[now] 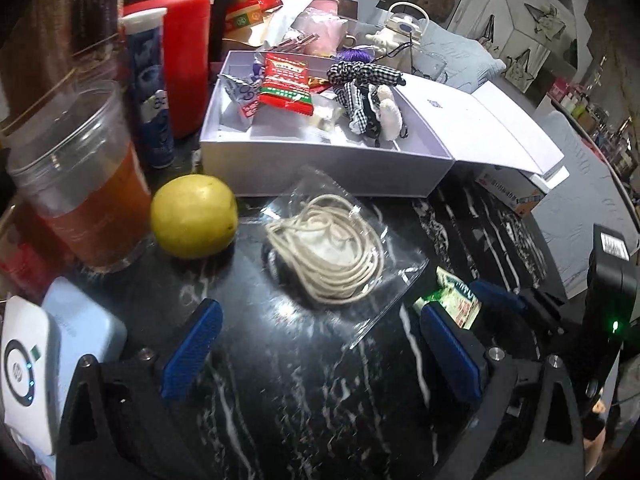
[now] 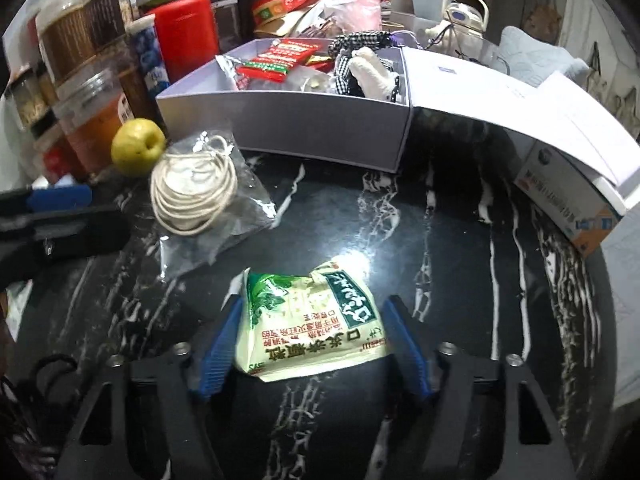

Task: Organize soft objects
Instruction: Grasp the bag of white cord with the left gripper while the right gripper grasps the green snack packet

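Bare dark tabletop [image 2: 440,240] lay ahead of the right gripper [image 2: 310,344], up to the white box [image 2: 320,128] wall. Its jaws, half-wide, flanked the green packet [image 2: 308,328]. The left gripper [image 1: 320,344] stood wide, the bagged cord [image 1: 332,248] just ahead.

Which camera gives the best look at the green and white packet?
The right wrist view: the green and white packet lies whole between the right gripper fingers. The left wrist view shows only a sliver, hidden behind a blue finger.

Both wrist views close, angled down at tabletop; share white box [image 1: 320,168], rope bag [image 2: 200,196].
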Demonstrator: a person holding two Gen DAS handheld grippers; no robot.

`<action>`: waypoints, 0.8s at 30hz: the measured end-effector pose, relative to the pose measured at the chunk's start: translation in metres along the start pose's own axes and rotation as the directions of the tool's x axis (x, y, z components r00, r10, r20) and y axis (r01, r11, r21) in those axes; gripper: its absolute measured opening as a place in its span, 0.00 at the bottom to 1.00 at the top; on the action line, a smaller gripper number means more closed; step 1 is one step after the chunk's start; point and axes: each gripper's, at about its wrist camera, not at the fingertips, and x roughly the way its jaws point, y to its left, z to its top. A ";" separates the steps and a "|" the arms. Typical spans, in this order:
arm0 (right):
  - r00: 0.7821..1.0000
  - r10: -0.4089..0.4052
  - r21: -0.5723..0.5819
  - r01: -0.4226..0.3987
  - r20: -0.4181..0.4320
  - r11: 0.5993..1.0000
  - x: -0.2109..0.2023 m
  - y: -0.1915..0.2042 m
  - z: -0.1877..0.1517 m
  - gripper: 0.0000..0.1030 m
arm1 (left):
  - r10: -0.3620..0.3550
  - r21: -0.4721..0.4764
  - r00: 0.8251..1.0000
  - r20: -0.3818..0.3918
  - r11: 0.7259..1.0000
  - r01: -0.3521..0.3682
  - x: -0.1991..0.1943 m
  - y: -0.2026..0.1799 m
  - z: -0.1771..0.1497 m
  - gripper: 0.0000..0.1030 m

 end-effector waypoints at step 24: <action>0.999 -0.036 0.085 0.034 0.016 0.996 -0.014 -0.038 -0.003 0.53 | 0.088 -0.103 0.992 -0.087 0.990 -0.097 0.071 -0.016 0.041 0.98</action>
